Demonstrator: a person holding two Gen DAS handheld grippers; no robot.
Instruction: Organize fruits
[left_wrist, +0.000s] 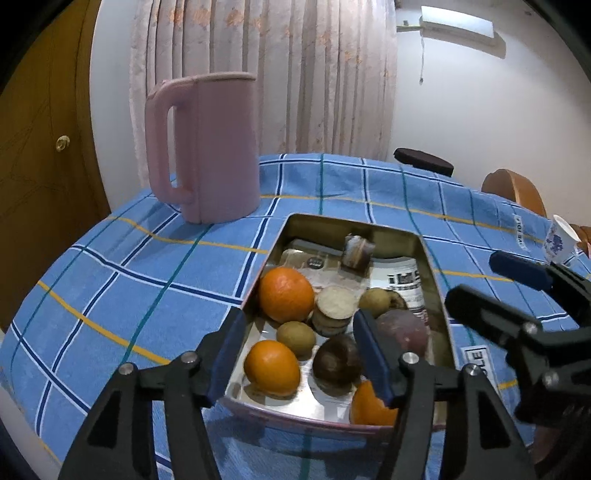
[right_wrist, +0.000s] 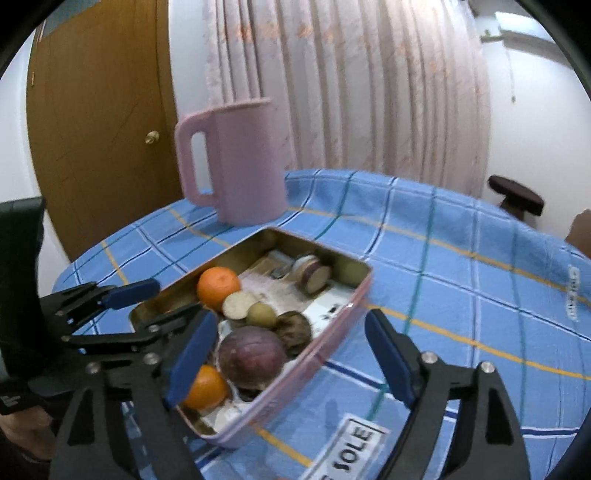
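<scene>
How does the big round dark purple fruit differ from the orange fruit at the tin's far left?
The big round dark purple fruit is larger and dull maroon; the orange fruit at the far left is smaller and bright. The purple one lies near the tin's right wall, the orange one against the left wall. Both are round, ungripped.

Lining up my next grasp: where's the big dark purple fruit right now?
The purple fruit lies in the tin, at its near end toward its right wall, between an orange and a brown fruit.
</scene>
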